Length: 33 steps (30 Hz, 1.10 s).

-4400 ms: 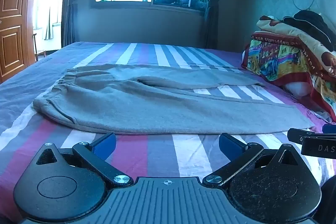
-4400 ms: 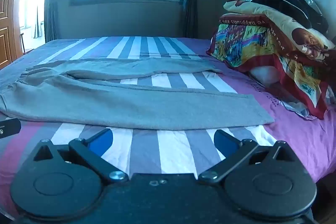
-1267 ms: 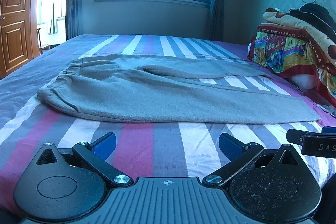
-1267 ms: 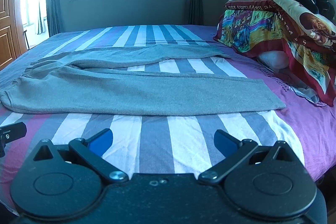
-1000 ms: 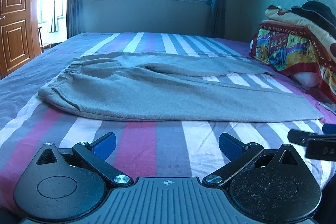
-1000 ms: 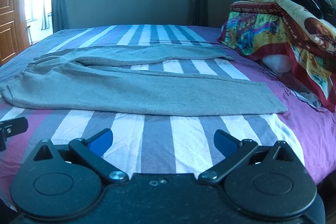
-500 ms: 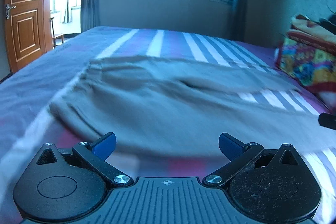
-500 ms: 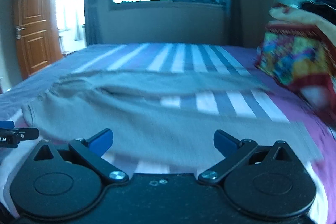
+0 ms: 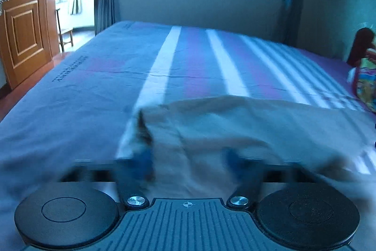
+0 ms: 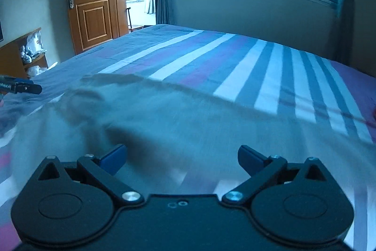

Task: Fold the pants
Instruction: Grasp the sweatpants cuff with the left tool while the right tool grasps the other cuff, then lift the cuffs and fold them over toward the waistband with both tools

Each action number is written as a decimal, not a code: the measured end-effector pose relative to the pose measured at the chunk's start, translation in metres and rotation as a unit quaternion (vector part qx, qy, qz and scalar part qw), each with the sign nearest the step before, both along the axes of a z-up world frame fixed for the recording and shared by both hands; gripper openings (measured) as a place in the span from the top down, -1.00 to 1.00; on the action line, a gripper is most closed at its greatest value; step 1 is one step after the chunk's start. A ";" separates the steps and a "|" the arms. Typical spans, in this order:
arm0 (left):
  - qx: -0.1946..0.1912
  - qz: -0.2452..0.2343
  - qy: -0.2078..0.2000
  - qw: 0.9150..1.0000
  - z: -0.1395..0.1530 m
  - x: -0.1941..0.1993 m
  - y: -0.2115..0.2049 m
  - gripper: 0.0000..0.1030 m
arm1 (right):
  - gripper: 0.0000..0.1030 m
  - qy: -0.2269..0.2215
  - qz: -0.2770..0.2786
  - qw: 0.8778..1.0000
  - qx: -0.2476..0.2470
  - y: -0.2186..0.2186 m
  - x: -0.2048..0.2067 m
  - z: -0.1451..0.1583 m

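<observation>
My left gripper (image 9: 188, 161) is closing over the grey fleece pants (image 9: 235, 128) at lower centre; right gripper (image 10: 181, 157) gapes above them, and should pinch the edge squarely

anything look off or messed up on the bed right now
Nothing looks damaged or spilled. The grey fabric pants lie rumpled on the striped bedsheet, one edge bunched between the closing left gripper's fingers. The right gripper is open over them. Both views are motion-blurred.
</observation>
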<state>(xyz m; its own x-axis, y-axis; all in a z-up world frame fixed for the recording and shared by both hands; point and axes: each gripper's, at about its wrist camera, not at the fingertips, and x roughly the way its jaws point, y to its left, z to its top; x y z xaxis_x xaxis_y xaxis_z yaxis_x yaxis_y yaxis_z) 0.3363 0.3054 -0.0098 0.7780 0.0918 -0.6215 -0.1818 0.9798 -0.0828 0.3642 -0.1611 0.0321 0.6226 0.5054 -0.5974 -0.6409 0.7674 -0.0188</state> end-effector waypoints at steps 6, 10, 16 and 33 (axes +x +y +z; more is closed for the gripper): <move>0.023 -0.010 0.044 0.999 -0.036 0.092 0.045 -0.88 | -0.38 0.012 0.028 0.999 -0.022 0.045 0.089 -0.027; 0.050 -0.056 0.074 0.994 -0.057 0.131 0.056 -0.88 | -0.32 0.015 0.046 0.998 -0.039 0.064 0.138 -0.044; 0.010 -0.124 0.116 0.986 -0.090 0.173 0.068 -0.84 | -0.38 0.073 0.111 0.987 -0.089 0.081 0.191 -0.077; 0.062 -0.142 -0.066 0.986 -0.006 0.067 0.028 0.65 | 0.91 -0.047 0.126 0.988 -0.076 0.042 0.094 0.003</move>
